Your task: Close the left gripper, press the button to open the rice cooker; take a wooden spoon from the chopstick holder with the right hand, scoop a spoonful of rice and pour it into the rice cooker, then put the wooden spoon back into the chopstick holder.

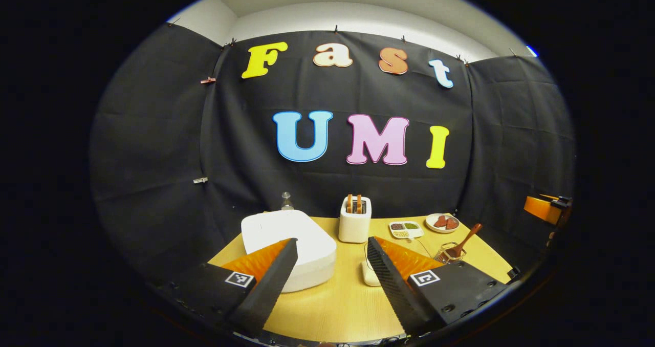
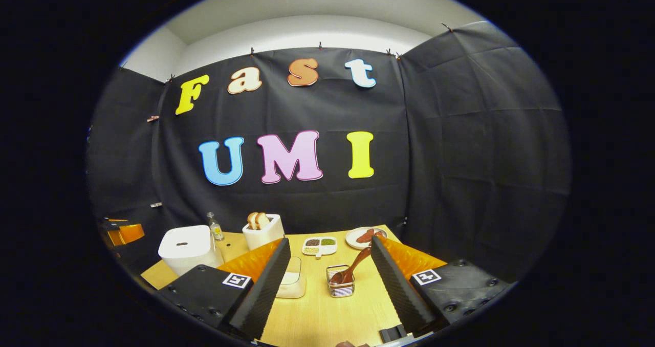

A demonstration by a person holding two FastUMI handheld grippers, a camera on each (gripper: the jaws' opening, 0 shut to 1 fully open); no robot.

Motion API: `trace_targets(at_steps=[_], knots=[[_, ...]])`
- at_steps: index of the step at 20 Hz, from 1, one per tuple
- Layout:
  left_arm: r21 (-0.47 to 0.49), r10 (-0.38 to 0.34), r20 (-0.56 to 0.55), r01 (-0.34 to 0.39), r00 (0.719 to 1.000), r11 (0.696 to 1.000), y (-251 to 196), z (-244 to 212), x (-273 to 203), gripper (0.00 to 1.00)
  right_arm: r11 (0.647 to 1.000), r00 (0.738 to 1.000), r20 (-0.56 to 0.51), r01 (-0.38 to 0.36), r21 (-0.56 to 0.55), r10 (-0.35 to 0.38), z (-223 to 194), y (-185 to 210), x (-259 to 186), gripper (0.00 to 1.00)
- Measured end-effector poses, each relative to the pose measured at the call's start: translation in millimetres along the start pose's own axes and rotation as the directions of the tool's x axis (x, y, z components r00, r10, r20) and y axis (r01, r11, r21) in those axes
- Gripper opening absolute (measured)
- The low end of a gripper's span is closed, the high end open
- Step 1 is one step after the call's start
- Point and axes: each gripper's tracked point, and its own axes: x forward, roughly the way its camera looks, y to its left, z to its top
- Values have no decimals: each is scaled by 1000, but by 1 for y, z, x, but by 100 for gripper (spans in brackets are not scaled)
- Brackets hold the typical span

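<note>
So, your left gripper point(image 1: 331, 244) hangs released above the table point(image 1: 332, 301), the closed rice cooker point(image 1: 289, 244) at its left finger. Your right gripper point(image 2: 327, 247) is released too, the wooden spoon point(image 2: 353, 269) standing in the chopstick holder point(image 2: 341, 280) between its fingers.

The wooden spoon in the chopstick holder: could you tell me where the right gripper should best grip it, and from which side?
Grip the wooden spoon on its bare handle, above the chopstick holder, not the bowl end down inside. The handle leans up and to the right, so the open right gripper probably does best coming from the near side, fingers either side of it.
</note>
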Motion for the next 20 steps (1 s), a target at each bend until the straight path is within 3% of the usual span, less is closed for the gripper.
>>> trace_targets(at_steps=[2,3,7,11,20], knots=[[12,-19,10,18,1000,1000,-7,-3,-17,100,999,999,-20,34,-18,-34,-13,-3,-20,98],[5,-30,11,30,999,1000,-11,-6,-22,95,999,998,-40,44,-6,-44,-21,0,-28,98],[-12,-84,7,85,996,996,-23,-12,-30,95,998,993,-103,55,32,-51,-41,10,-44,98],[23,-104,15,103,994,994,-22,-11,-29,95,997,994,-84,67,32,-64,-34,8,-45,99],[23,-115,7,115,993,993,-14,-9,-13,95,1000,995,-94,30,-4,-30,-41,36,-45,98]])
